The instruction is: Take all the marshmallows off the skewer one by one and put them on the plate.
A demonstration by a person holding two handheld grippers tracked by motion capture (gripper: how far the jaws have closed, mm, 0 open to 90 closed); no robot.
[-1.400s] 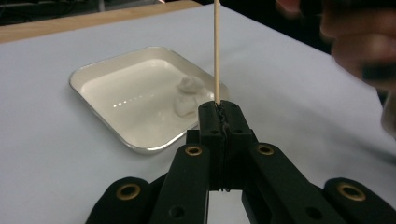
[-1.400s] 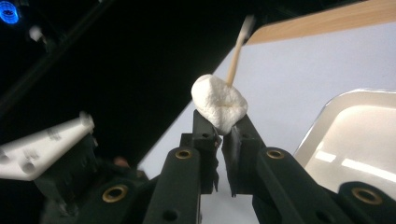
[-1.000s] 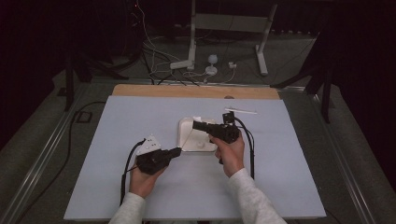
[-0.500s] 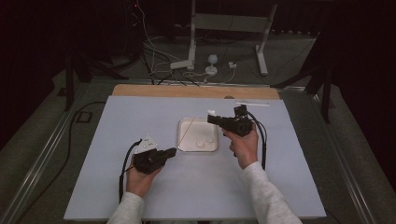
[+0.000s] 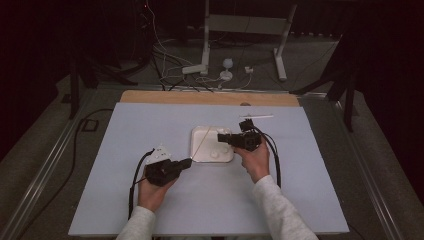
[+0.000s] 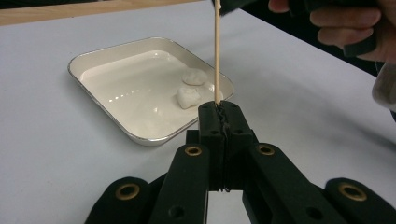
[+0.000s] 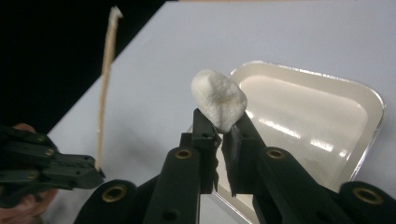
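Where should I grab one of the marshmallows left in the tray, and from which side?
Probably across the marshmallow's soft middle, coming from above: it lies low on the floor of the tray, whose raised rim blocks a sideways approach. The second one sits close beside it, so set the jaws clear of it.

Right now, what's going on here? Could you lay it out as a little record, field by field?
Surface: table with a pale cover
Tray: white, shallow, mid-table
In tray: two marshmallows
Left gripper: shut on a skewer, stick pointing up from the jaws
Right gripper: shut on a marshmallow, held above the tray's edge
Skewer and held marshmallow: apart, not yet touching
Spare stick: lies on the table beyond the right gripper
Likely next: the marshmallow goes onto the skewer, though that's a guess
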